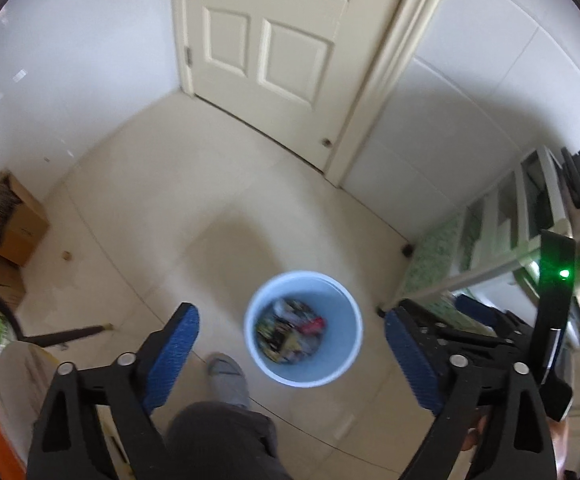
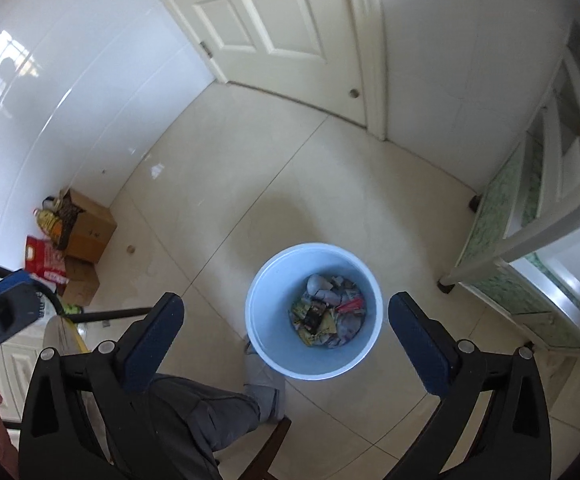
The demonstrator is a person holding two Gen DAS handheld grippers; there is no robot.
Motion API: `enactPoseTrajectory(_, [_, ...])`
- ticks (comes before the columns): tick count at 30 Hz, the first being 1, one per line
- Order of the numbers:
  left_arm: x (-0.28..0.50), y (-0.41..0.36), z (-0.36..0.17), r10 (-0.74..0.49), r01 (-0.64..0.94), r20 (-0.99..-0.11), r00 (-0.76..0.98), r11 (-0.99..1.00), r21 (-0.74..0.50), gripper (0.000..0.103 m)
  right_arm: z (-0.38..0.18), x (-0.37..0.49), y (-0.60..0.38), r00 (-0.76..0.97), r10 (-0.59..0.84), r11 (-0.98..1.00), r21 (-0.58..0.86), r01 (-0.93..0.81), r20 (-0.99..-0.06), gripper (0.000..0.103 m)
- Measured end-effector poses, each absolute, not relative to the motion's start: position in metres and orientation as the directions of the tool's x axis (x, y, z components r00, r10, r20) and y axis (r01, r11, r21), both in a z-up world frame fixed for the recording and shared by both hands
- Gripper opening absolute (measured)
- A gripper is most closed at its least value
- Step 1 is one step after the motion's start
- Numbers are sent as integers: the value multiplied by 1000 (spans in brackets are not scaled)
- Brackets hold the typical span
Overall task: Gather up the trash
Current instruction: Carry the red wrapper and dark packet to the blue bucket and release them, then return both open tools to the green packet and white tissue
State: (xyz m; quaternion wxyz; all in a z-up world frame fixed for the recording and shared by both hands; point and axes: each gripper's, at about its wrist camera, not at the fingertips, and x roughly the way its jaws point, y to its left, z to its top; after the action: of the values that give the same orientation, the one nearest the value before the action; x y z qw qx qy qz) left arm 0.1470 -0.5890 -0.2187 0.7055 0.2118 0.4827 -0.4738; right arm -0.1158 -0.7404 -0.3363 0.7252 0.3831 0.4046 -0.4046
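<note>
Left wrist view: the left tongs gape wide and empty above the blue bin on the floor; the right tongs likewise, trash lying inside.

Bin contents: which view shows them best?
Right wrist. The trash in the bin is sharp enough to make out separate wrappers. Left wrist shows the same pile, blurred and smaller.
</note>
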Motion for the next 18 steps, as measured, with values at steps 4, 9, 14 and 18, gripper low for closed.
enactPoseTrajectory(4, [125,-561,-201,-494,874,-858,140,469,-127,96,-316,-116,-734,354,-310,375,228,899,-883,103])
enactPoseTrajectory(9, [108,-503,-165,-561,869,-807,182,477,-136,96,-272,-106,-714,381,-365,408,222,885,-849,103])
enactPoseTrajectory(14, [98,-434,-119,-644,849,-727,238,502,-166,96,-213,-91,-685,443,-436,461,229,857,-783,103])
enactPoseTrajectory(18, [86,-364,-81,-686,821,-648,331,548,-160,100,-162,-66,-650,512,-476,539,224,812,-715,103])
